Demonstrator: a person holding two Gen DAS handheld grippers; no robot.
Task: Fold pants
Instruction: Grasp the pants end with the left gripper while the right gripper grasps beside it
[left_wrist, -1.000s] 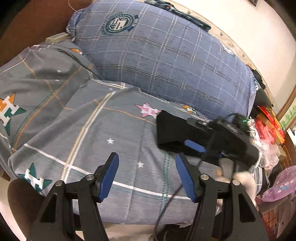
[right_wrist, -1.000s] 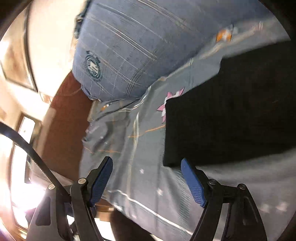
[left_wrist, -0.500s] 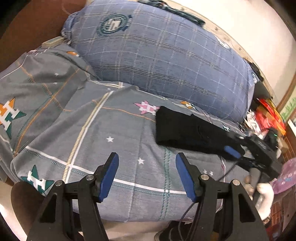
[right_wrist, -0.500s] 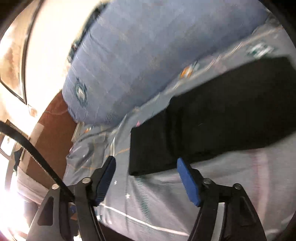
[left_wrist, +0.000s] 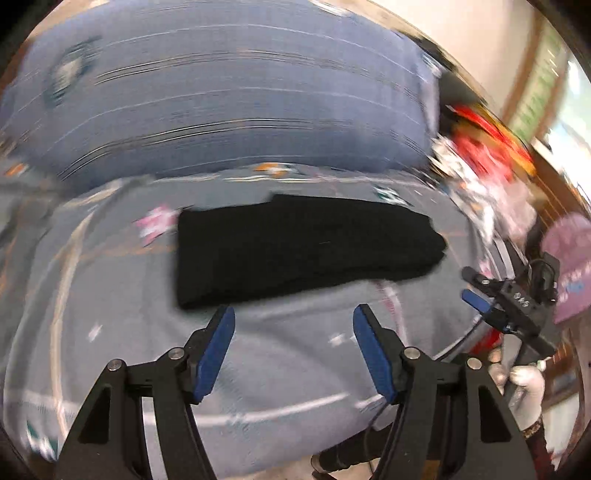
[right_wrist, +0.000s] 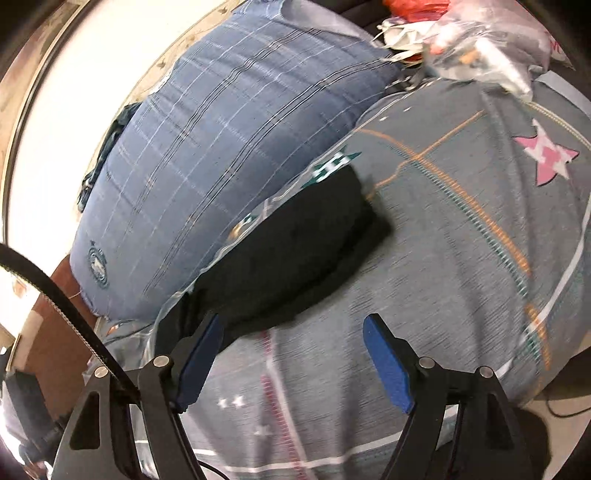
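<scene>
Left wrist view, badly blurred, shows the black pants (left_wrist: 303, 247) folded into a long strip across the grey patterned bedsheet (left_wrist: 122, 332), just in front of the big blue plaid pillow (left_wrist: 229, 96). The left gripper (left_wrist: 293, 347) hangs over the sheet with its blue pads spread and nothing between them. The right gripper (right_wrist: 291, 354) is likewise released and empty, its left finger (right_wrist: 199, 358) overlapping the pants' near end in its own view, contact unclear.

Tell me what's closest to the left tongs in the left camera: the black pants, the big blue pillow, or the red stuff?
1. Black pants: folded on the bed just ahead of the left tongs.
2. Big blue pillow: behind the pants, at the back.
3. Red stuff: far off at the upper right, past the pillow's end.
</scene>
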